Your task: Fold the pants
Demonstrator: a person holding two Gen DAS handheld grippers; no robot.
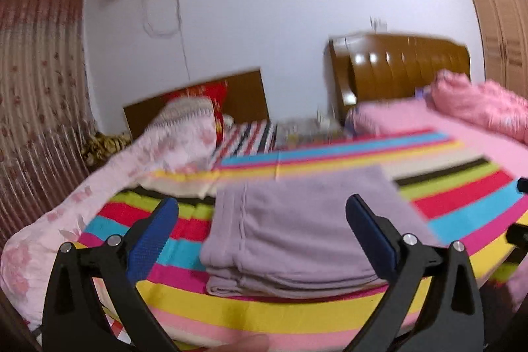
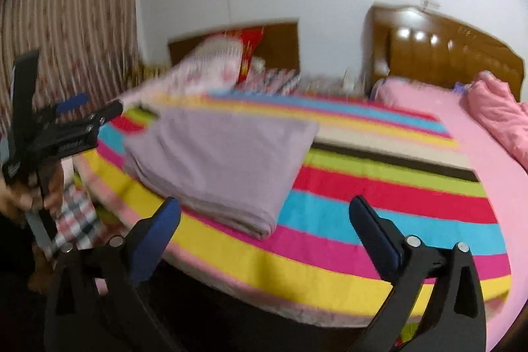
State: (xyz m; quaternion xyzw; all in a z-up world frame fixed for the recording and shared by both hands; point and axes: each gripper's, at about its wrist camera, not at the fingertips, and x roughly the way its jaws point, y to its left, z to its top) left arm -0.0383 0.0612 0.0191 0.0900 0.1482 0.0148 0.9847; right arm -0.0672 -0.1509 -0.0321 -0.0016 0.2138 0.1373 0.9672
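left wrist view: folded lilac pants point(image 1: 297, 230) lie on the striped bedspread point(image 1: 264, 309) directly ahead of the wide-open, empty left gripper point(image 1: 260, 213), while the right gripper point(image 2: 264, 213), equally open and empty, has them ahead to its left, farther off.

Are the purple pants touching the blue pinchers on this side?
Apart. In the right wrist view the right gripper stands open and empty, with striped sheet showing between its fingers and the folded pants.
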